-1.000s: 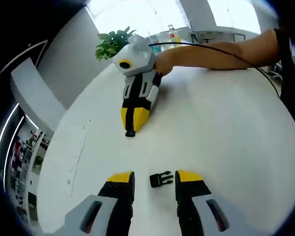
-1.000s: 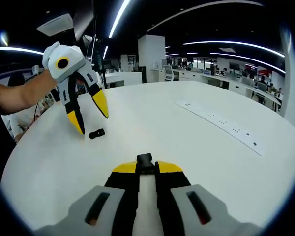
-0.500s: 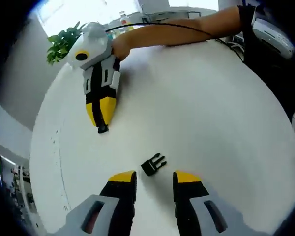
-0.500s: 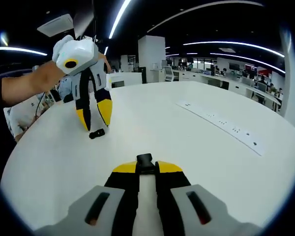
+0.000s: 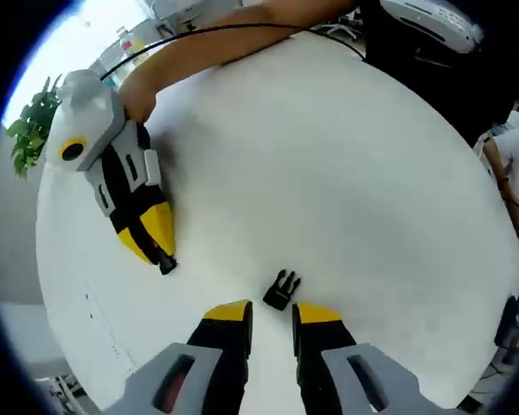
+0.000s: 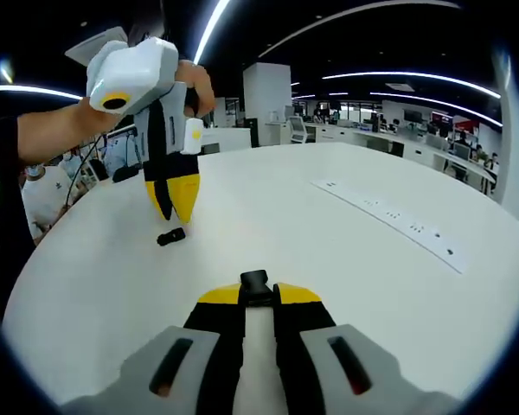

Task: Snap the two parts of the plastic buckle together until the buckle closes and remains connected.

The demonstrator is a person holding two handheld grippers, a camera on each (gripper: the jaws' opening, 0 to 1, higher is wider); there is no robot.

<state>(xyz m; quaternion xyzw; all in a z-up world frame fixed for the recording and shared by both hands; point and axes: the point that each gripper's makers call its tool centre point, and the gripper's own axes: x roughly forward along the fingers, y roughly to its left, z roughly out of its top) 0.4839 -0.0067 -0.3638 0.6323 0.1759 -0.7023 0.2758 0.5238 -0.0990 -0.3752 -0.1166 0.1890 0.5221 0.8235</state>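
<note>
A black pronged buckle part [image 5: 281, 290] lies loose on the white round table [image 5: 346, 173], just beyond my left gripper [image 5: 272, 309], whose yellow-tipped jaws stand open on either side of it. In the right gripper view this part [image 6: 170, 236] sits below the left gripper [image 6: 177, 207], which points steeply down at it. My right gripper [image 6: 258, 294] rests low on the table, shut on the other black buckle part [image 6: 255, 280], which pokes out past its tips. In the left gripper view the right gripper [image 5: 160, 255] lies at the left with that part [image 5: 166, 265] at its tip.
A person's arm [image 5: 216, 47] reaches across the table top to the right gripper, and a dark-clothed body [image 5: 441, 60] stands at the table's far edge. A row of flush sockets [image 6: 389, 220] runs along the table. A green plant [image 5: 30, 130] stands past the rim.
The left gripper has swung closer and steeper over the loose buckle part, which now lies just ahead of its jaws. The jaw gap looks slightly narrower. The right gripper has held still.
</note>
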